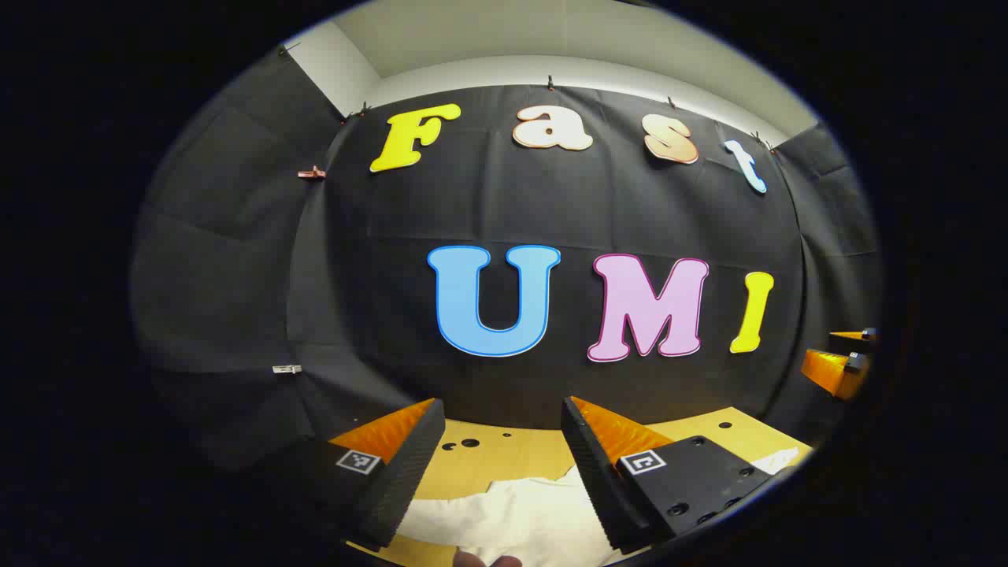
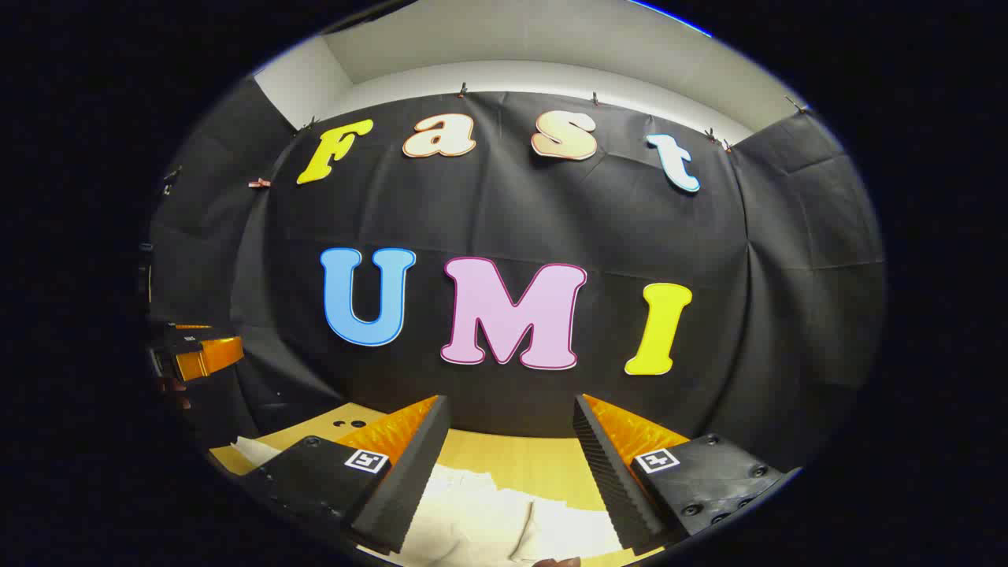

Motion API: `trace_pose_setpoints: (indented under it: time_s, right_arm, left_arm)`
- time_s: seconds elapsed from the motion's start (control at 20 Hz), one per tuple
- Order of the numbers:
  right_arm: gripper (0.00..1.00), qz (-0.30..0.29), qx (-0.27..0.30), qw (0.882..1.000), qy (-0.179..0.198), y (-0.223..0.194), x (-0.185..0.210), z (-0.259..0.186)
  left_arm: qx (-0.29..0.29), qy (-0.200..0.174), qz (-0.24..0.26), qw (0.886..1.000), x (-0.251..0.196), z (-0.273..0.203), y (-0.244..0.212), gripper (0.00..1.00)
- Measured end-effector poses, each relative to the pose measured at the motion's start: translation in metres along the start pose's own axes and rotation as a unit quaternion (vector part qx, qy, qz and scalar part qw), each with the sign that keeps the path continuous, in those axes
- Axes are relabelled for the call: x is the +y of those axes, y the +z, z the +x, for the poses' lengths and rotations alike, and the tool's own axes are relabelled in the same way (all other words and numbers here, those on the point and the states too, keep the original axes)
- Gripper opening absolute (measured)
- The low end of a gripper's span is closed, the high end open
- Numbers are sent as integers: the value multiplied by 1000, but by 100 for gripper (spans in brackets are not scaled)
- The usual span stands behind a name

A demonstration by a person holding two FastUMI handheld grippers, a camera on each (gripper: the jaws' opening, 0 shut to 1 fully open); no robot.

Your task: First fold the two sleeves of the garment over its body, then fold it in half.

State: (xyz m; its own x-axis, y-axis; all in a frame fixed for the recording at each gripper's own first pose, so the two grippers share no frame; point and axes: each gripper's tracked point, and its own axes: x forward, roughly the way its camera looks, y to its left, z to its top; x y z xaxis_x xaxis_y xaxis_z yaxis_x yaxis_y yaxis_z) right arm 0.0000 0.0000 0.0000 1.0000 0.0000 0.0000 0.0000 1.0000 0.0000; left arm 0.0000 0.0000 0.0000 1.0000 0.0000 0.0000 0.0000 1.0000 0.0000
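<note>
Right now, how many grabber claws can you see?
2. The left gripper is held open above the white garment on the wooden table. The right gripper is open over the same garment, beside the left one.

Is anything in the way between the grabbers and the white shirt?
Nothing visible is. Both the left gripper and right gripper are open, held above the white garment lying on the wooden table, with only open air between their fingers and the cloth.
</note>
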Motion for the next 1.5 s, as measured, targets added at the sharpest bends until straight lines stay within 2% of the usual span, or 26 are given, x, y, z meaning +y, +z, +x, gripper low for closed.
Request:
trace_pose_setpoints:
  time_s: [0.15,0.2,0.4,0.8,1.0,1.2,1.5]
  right_arm:
    - [100,14,5,1000,-11,-3,-8,1]
    - [97,16,10,1000,-14,-7,-11,1]
    - [97,23,18,999,-33,-13,-26,0]
    - [97,4,43,996,-73,-44,-91,-8]
    - [97,0,90,991,-104,-86,-146,-12]
    - [97,3,139,979,-148,-138,-217,-16]
    - [98,-8,206,964,-167,-227,-302,-12]
  left_arm:
    - [9,-11,7,1000,-7,6,-5,94]
    - [11,-15,9,1000,-11,6,-6,94]
    - [18,-26,15,999,-19,8,-14,94]
    - [34,-41,22,998,-57,6,-23,95]
    - [51,-39,35,997,-79,3,-34,94]
    - [68,-29,38,997,-103,0,-43,94]
    - [91,-17,62,994,-143,-4,-57,94]
